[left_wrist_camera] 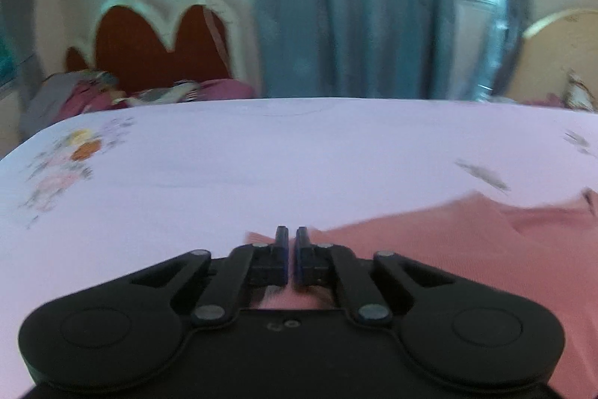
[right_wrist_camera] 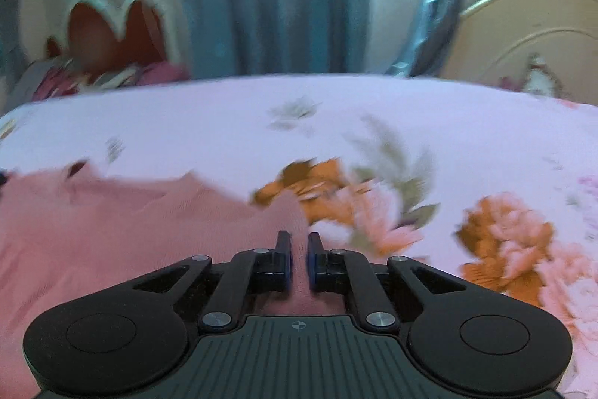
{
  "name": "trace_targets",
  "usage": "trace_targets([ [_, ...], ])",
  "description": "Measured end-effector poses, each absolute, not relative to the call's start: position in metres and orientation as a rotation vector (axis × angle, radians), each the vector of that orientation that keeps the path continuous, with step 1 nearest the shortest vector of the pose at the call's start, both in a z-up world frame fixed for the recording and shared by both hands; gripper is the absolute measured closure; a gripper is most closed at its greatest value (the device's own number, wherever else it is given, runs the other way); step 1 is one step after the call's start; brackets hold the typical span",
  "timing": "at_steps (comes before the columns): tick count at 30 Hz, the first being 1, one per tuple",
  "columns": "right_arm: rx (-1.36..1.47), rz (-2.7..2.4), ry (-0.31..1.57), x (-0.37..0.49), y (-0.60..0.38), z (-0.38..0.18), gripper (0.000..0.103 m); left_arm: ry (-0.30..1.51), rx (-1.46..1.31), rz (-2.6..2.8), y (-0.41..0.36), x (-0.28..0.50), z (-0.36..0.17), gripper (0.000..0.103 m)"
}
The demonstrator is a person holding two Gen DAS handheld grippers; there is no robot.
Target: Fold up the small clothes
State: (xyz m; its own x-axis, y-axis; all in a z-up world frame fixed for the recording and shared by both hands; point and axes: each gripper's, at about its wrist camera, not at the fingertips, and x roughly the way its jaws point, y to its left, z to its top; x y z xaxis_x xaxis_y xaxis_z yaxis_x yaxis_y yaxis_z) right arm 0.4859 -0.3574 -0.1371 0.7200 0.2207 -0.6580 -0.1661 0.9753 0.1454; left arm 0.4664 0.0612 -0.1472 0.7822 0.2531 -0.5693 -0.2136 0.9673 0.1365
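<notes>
Pink garment [left_wrist_camera: 467, 249] pinched between both tongs

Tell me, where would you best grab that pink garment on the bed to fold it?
Probably at its near corners. The pink garment lies flat on the flowered bedsheet, so only edges can be pinched. The left gripper sits closed at its left edge and the right gripper at its right edge, each coming in low from the near side.
</notes>
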Motion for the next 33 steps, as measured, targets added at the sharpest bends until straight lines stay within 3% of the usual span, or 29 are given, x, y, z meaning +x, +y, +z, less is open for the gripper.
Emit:
trace_targets([
  [8,0.144,0.187,0.756,0.489,-0.360,-0.140,0.093,0.644,0.010,0.259,0.065,0.463,-0.148,0.101],
  [9,0.168,0.198,0.748,0.488,-0.363,-0.137,0.087,0.659,-0.016,0.236,0.066,0.461,-0.146,0.086],
  [10,0.179,0.197,0.740,0.485,-0.365,-0.133,0.071,0.680,-0.034,0.213,0.066,0.460,-0.144,0.066],
  [11,0.180,0.201,0.729,0.481,-0.367,-0.130,0.055,0.688,-0.035,0.201,0.066,0.457,-0.141,0.057],
  [13,0.181,0.211,0.718,0.474,-0.368,-0.124,0.054,0.660,-0.022,0.186,0.064,0.450,-0.136,0.023],
  [14,0.190,0.216,0.725,0.472,-0.370,-0.124,0.054,0.651,-0.012,0.170,0.063,0.446,-0.135,0.021],
  [17,0.193,0.214,0.747,0.471,-0.369,-0.126,0.054,0.691,0.036,0.132,0.056,0.450,-0.143,0.025],
  [19,0.191,0.206,0.767,0.470,-0.367,-0.129,0.054,0.738,0.052,0.133,0.052,0.457,-0.153,0.033],
  [22,0.180,0.225,0.777,0.466,-0.362,-0.134,0.058,0.737,0.026,0.112,0.051,0.460,-0.160,0.081],
  [23,0.164,0.230,0.775,0.465,-0.359,-0.135,0.078,0.720,0.056,0.123,0.046,0.460,-0.159,0.091],
  [25,0.162,0.234,0.778,0.467,-0.356,-0.136,0.092,0.701,0.079,0.137,0.041,0.460,-0.159,0.095],
  [33,0.103,0.180,0.755,0.476,-0.353,-0.146,0.097,0.665,0.121,0.253,0.041,0.464,-0.168,0.095],
])
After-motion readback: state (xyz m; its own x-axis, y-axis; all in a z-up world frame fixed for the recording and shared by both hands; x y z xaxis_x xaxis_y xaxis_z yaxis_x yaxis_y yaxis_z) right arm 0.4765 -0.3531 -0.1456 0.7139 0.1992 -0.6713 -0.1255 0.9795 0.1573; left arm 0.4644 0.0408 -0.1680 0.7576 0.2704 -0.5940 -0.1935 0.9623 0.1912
